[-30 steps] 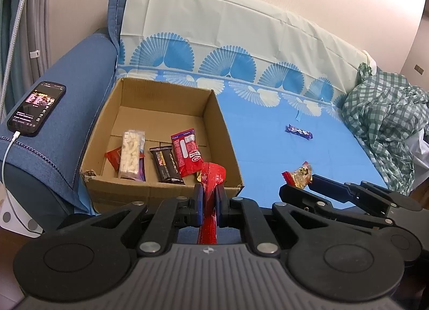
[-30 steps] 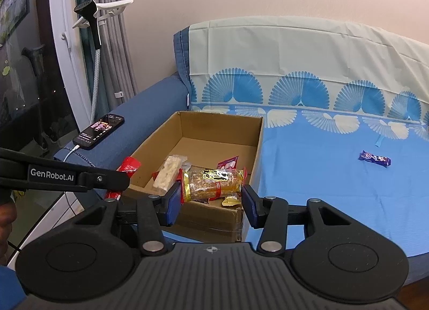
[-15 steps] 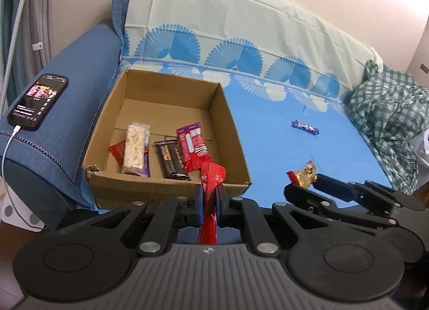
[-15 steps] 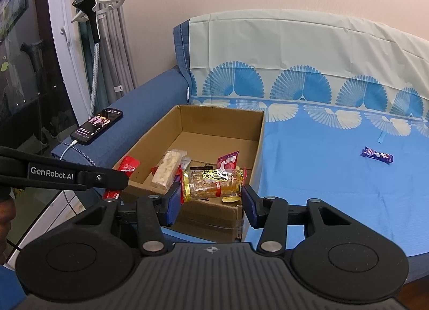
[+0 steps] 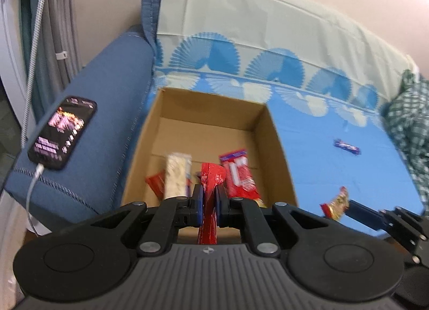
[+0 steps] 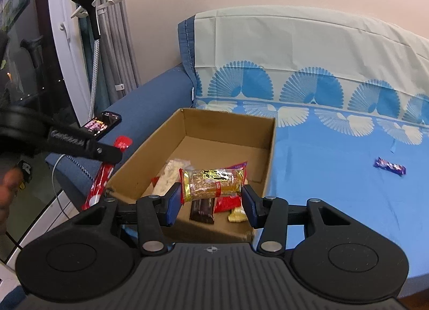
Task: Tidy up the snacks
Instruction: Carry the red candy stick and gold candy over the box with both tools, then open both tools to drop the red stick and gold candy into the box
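Note:
My left gripper (image 5: 208,202) is shut on a red snack packet (image 5: 210,184), held upright over the near wall of the open cardboard box (image 5: 273,143). My right gripper (image 6: 211,202) is shut on a gold and red nut bar (image 6: 213,180), held crosswise over the near end of the box (image 6: 270,146). Inside the box lie a white puffed snack bar (image 5: 177,173), a red and white packet (image 5: 238,173) and a dark bar (image 6: 202,209). The left gripper with its red packet (image 6: 100,178) shows at the left of the right wrist view. A purple bar (image 6: 390,166) lies loose on the blue sheet.
The box stands on a sofa bed with a blue fan-pattern sheet (image 6: 335,176). A lit phone (image 5: 63,133) on a white cable rests on the blue armrest (image 5: 107,100). A green checked cloth (image 5: 410,117) lies at the far right. Curtains and a phone stand (image 6: 93,12) are at the left.
Both grippers have moved forward and closer to the box with their snacks still gripped. The left one now hangs over the near wall. The purple bar has not moved.

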A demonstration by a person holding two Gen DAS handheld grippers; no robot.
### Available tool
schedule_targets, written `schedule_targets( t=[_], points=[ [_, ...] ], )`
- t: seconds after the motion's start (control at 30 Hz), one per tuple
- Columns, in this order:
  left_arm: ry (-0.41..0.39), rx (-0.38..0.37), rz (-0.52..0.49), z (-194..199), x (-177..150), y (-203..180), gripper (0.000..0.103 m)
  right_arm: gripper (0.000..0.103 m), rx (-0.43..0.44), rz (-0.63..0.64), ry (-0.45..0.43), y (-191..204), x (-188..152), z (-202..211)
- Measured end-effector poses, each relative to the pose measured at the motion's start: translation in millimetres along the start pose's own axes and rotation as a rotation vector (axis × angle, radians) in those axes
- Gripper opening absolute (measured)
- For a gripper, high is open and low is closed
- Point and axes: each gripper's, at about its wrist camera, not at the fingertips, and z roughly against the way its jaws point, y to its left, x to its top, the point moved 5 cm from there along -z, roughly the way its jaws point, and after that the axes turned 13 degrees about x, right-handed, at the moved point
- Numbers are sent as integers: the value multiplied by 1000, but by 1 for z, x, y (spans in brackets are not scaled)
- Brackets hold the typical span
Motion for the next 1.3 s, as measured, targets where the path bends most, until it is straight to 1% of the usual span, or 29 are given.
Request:
schedule_targets(
  t=[0.13,0.27,0.43,0.83,1.1,1.3],
  points=[
    [13,25,-4,-23,20,-4,10,50,0,5,6,-6,12,-23],
    [44,48,-19,-48,31,-7,10,50,-1,-8,21,-17,20,-46],
    [79,77,-36,-80,38,-8,10,50,8,-25,55,-29,20,-73],
    [157,113,-71,-141,43,-15,10,50,19,-63,111,-52,19,-128],
    [200,121,-84,-169,40,-19,10,50,23,-74,146,-60,15,-151],
    [210,134,-89,-180,37,-21,10,50,22,-77,162,-63,13,-162]
  ],
)
